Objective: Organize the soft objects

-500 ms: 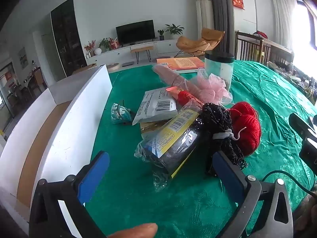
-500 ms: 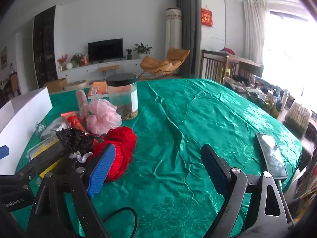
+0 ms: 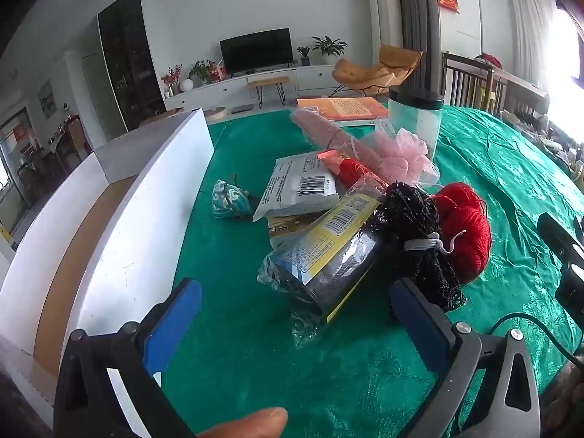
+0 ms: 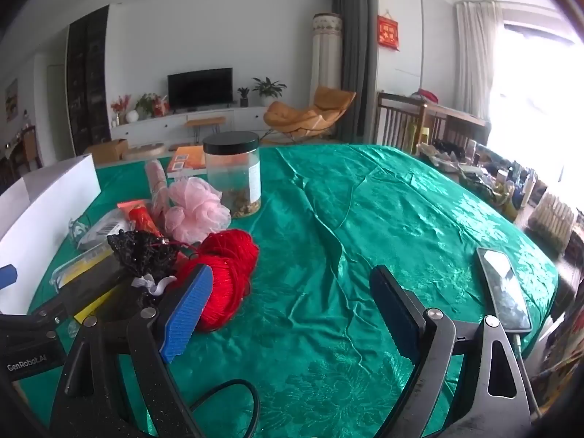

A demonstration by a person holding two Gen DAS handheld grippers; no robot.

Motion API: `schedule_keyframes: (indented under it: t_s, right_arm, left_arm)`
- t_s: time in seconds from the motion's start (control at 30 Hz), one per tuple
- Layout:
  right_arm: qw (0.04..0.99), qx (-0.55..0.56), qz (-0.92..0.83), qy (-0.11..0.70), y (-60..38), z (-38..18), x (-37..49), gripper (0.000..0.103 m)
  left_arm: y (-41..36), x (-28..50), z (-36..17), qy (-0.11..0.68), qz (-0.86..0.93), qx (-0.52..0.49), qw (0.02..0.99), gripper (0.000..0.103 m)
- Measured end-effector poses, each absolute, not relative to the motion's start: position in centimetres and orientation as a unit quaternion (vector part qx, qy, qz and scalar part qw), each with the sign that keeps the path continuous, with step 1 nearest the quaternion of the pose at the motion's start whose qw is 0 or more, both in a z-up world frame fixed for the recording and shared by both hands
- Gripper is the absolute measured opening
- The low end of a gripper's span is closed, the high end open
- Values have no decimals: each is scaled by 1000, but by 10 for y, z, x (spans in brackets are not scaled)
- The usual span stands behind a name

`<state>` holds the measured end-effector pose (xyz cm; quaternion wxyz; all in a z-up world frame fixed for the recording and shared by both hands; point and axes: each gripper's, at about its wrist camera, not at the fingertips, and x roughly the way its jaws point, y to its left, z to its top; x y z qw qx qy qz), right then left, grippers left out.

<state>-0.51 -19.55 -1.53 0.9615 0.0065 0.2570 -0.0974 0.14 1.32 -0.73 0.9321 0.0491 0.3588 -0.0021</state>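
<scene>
A pile of soft goods lies on the green tablecloth [image 3: 255,365]: a clear-wrapped dark roll with a yellow label [image 3: 328,255], a black mesh bundle [image 3: 416,226], red yarn [image 3: 467,233], a pink bath pouf [image 3: 405,153], a white packet [image 3: 299,189] and a small teal pouch [image 3: 230,200]. My left gripper [image 3: 295,314] stands open just short of the wrapped roll, nothing between its pads. My right gripper [image 4: 292,306] is open over bare cloth, its left pad beside the red yarn [image 4: 230,266]. The black bundle [image 4: 142,252] and pouf [image 4: 197,211] lie farther left.
An open white box [image 3: 146,226] with a brown floor stands along the left of the pile. A black-lidded clear jar [image 4: 233,179] and an orange book [image 4: 186,157] sit behind it. A phone [image 4: 503,288] lies near the table's right edge. A fingertip [image 3: 252,423] shows at the bottom.
</scene>
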Motion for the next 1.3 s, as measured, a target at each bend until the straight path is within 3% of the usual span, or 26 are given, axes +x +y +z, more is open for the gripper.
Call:
schedule_keyframes:
  t_s: [0.77, 1.3]
  right_arm:
    - [961, -17, -58, 269, -180, -19, -6, 90]
    - [961, -8, -51, 273, -181, -21, -2, 90]
  left_arm:
    - [3, 3, -33, 389, -37, 40, 920, 103]
    - [12, 36, -72, 450, -51, 34, 891, 103]
